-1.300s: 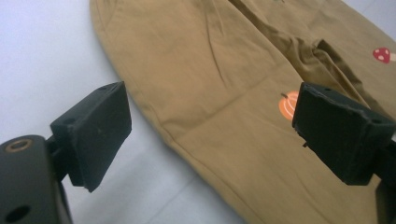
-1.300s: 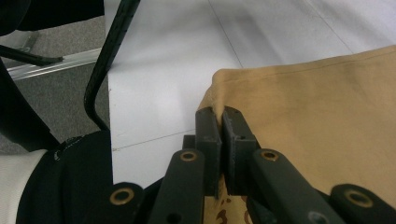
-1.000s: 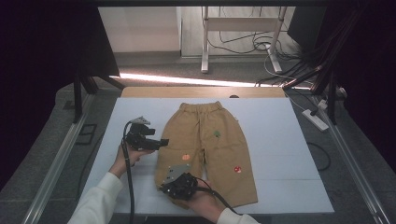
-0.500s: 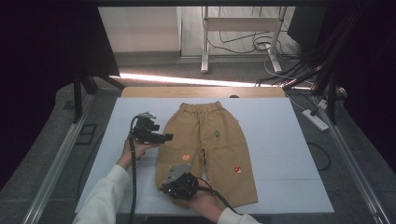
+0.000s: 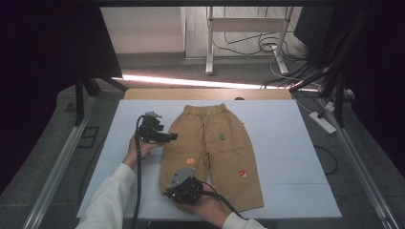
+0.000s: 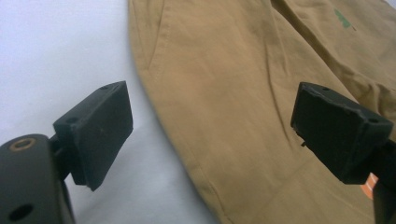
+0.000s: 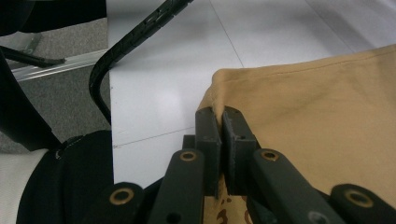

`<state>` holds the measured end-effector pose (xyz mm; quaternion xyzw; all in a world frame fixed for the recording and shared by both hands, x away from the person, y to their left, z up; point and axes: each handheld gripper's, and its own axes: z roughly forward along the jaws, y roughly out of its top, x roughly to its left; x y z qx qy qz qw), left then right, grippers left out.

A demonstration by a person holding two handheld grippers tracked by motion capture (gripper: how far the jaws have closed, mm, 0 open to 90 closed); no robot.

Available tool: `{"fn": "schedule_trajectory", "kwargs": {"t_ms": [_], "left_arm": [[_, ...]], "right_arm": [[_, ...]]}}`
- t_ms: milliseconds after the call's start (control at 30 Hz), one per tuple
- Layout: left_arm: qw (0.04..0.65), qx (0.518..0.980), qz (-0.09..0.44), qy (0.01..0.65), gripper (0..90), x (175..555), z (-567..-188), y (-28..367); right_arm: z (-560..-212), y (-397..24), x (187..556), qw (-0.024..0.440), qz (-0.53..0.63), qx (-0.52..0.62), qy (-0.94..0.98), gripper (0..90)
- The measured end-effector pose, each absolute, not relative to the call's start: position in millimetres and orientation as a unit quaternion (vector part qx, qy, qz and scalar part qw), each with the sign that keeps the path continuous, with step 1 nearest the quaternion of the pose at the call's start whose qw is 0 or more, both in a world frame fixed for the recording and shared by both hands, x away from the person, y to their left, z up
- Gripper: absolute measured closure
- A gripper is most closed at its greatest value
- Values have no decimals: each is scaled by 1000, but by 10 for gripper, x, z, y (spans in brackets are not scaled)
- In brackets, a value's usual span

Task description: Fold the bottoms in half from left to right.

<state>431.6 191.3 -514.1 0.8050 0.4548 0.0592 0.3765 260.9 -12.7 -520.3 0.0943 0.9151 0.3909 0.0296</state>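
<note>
High view: tan shorts (image 5: 215, 152) are spread flat mid-frame on the white table (image 5: 296, 143). A hem corner is pinched at the bottom by the closed right gripper (image 7: 223, 140); the left gripper (image 6: 212, 121) is held wide open over the side edge. Looks like a fold being set up, so clamping that edge is probably needed next.

This is a lab or test room set up for recording, not a home. A white table (image 5: 286, 124) stands inside a dark metal frame (image 5: 86, 90), with aluminium rails (image 5: 52, 171) along its left and right sides. The floor is grey carpet (image 5: 28, 191). At the far right, a tangle of black cables (image 5: 329, 57) runs down to a white power strip (image 5: 325, 122) (lying on the floor). Beyond the table stand the legs of a white desk (image 5: 210, 38), with more wires under it.
</note>
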Motion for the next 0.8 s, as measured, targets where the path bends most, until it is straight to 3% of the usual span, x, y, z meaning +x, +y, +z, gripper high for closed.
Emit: {"fn": "schedule_trajectory", "kwargs": {"t_ms": [567,800], "left_arm": [[343,810,71,470,155,4408,-5272,1841],[339,809,55,477,219,4426,-5328,1868]], "right_arm": [[-5200,-135,2603,30,394,93,914,861],[-5197,-137,2602,31,394,92,914,861]]}}
